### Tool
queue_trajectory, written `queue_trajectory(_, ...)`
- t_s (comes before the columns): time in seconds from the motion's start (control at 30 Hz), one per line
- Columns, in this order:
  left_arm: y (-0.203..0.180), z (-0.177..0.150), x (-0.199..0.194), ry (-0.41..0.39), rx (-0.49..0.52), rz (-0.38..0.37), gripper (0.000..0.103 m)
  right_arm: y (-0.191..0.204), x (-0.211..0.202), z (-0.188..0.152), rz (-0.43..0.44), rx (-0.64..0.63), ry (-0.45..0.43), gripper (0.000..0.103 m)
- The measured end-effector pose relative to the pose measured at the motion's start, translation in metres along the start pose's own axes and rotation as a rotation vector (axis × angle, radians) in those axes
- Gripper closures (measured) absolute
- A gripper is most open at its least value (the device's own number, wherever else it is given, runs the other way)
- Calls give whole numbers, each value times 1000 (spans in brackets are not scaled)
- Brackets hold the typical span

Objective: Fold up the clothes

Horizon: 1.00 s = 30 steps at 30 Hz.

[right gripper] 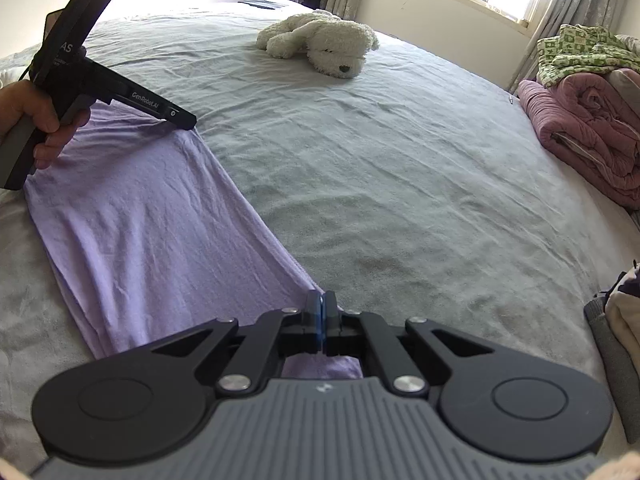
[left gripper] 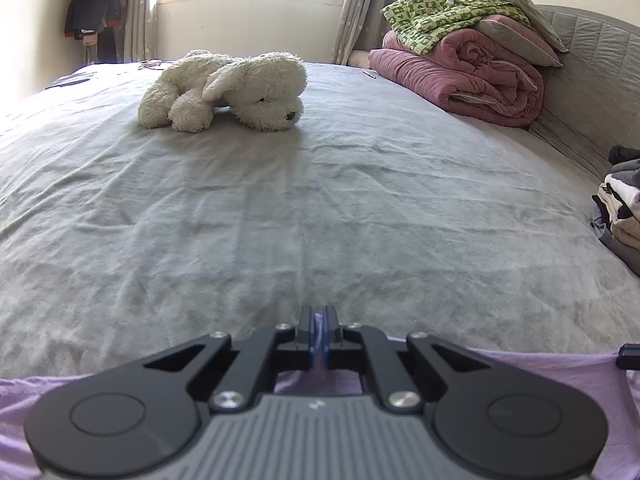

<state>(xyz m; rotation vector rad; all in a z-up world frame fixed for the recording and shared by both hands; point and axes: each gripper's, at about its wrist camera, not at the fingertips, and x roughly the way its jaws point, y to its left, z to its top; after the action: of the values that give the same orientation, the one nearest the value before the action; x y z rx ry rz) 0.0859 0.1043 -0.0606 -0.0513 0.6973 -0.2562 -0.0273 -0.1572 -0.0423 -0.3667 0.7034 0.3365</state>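
Garment: a lilac cloth lies as a long band on the grey bed sheet, near the edge closest to the cameras; the long side facing the middle of the bed runs taut between the two tools
Left gripper: jaws closed, a sliver of lilac fabric pinched between the blue pads; in the right wrist view its tip sits on the far corner of the band, with a hand around its handle
Right gripper: jaws closed on the near corner of the same edge, the cloth drawn to a point right at the pads
Feel: thin, soft and light by the look of it — it drapes, wrinkles finely and sags between holds, so it will not keep any shape unsupported
Grip: I judge corners and hems the sound places to hold; a pinch mid-panel would only bunch it, and a shallow pinch may slip out under tension
Risk: the textured sheet may drag on the fabric and pull in creases
Layers: the band looks doubled along its outer side, though I cannot tell how many layers
Stage: both ends held fits either a fold just laid down or one about to be carried over
Nearby: a stack of clothes lies at the right edge — a plush dog and rolled quilts are well apart
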Motion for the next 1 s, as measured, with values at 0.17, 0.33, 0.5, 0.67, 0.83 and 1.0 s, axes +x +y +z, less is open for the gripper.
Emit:
queue_trajectory(0.17, -2, -1, 6, -3, -3, 25, 100, -3, 5, 4, -30, 14, -3, 103)
queue_trajectory(0.33, -7, -5, 14, 0, 27, 52, 99, 1, 18, 2, -51, 16, 20, 103)
queue_trajectory(0.5, -18, -10, 15, -25, 94, 102, 98, 6, 30, -3, -69, 12, 42, 102)
queue_trajectory(0.67, -24, -8, 8, -25, 110, 125, 71, 4, 25, -4, -70, 39, 40, 86)
queue_trajectory(0.83, -34, -5, -11, -38, 97, 91, 56, -17, 5, -8, -49, 124, 19, 72)
queue_trajectory(1.0, -55, -5, -23, -37, 122, 15, 51, -49, -16, -22, -63, 240, 6, 70)
